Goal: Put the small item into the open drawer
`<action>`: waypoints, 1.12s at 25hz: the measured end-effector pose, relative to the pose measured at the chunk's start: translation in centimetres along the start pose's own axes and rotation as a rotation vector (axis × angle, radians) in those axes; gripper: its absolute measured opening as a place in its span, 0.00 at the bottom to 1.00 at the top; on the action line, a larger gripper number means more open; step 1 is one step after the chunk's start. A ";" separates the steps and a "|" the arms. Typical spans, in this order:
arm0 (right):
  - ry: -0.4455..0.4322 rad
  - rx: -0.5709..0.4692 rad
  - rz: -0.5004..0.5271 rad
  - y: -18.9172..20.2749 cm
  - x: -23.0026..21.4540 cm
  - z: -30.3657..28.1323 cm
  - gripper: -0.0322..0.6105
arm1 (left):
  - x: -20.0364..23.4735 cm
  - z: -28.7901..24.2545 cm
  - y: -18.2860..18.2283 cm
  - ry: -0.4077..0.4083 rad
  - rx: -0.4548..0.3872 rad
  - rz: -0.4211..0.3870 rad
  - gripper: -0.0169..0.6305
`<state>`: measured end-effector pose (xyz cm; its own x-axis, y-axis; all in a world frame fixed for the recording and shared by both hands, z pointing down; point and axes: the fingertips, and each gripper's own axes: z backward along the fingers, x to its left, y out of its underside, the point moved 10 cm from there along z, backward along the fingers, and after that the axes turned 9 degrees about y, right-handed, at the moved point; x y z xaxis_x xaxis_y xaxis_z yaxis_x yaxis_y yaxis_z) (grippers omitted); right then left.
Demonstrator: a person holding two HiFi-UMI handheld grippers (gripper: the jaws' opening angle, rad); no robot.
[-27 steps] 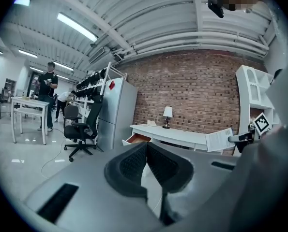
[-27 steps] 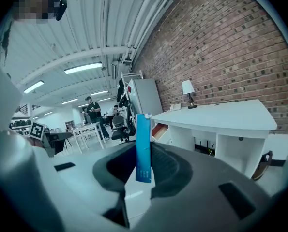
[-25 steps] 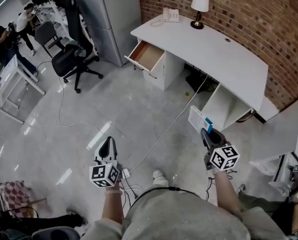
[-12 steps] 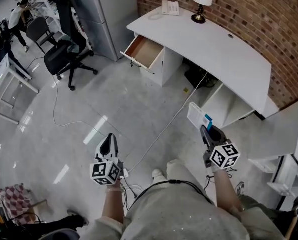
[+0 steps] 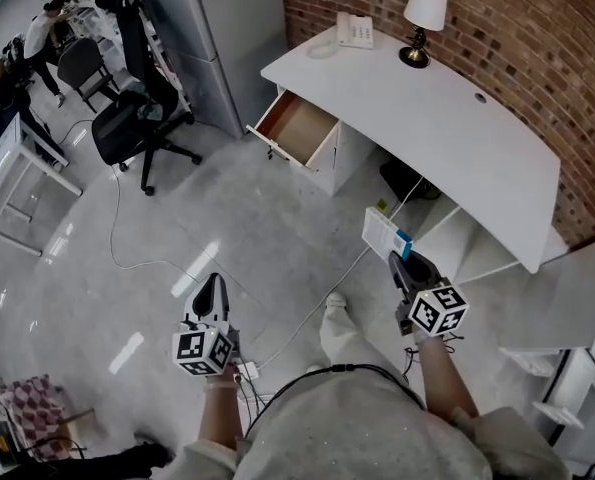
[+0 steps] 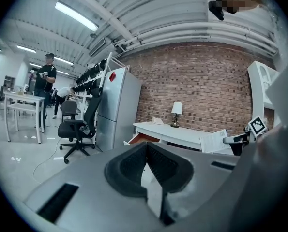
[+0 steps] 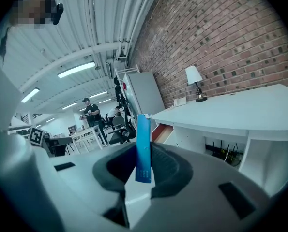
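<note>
My right gripper [image 5: 401, 261] is shut on a flat white box with a blue edge [image 5: 382, 233], held upright above the floor. In the right gripper view the box [image 7: 144, 149] stands on edge between the pads. The open drawer [image 5: 302, 128], wooden inside, juts out of the white desk [image 5: 447, 118] ahead and to the left of the box; it also shows as the drawer [image 7: 161, 131]. My left gripper [image 5: 211, 290] hangs over the floor at the lower left, shut with nothing in it [image 6: 145, 145].
A lamp [image 5: 424, 8] and a phone [image 5: 355, 31] stand on the desk against the brick wall. A black office chair [image 5: 137, 128] and a grey cabinet [image 5: 227, 28] are left of the drawer. A cable [image 5: 152, 264] trails over the floor. People stand at far tables.
Both grippers have been carried forward over the floor toward the desk, the box still held in the right one. A foot has stepped forward between them.
</note>
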<state>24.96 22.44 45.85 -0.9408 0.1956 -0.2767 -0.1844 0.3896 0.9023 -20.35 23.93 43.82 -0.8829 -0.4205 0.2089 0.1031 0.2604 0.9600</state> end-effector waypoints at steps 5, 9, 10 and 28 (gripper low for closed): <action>-0.064 0.021 0.043 -3.4 -0.9 -6.9 0.18 | 1.7 -5.4 -2.1 -0.034 -0.023 0.009 0.04; -0.085 0.049 0.062 -5.1 -2.2 -10.9 0.18 | 2.1 -9.6 -2.5 -0.029 0.004 0.020 0.04; -0.089 0.056 0.062 -5.3 -2.6 -11.7 0.18 | 2.2 -10.5 -2.5 -0.030 0.008 0.023 0.04; -0.196 0.156 0.083 -7.1 -5.7 -23.9 0.18 | 3.4 -20.8 -2.0 -0.069 0.029 0.079 0.04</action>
<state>24.80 -2.99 48.89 -0.8751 0.3975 -0.2761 -0.0485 0.4956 0.8672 -14.00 3.93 46.47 -0.9021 -0.3368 0.2698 0.1617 0.3157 0.9350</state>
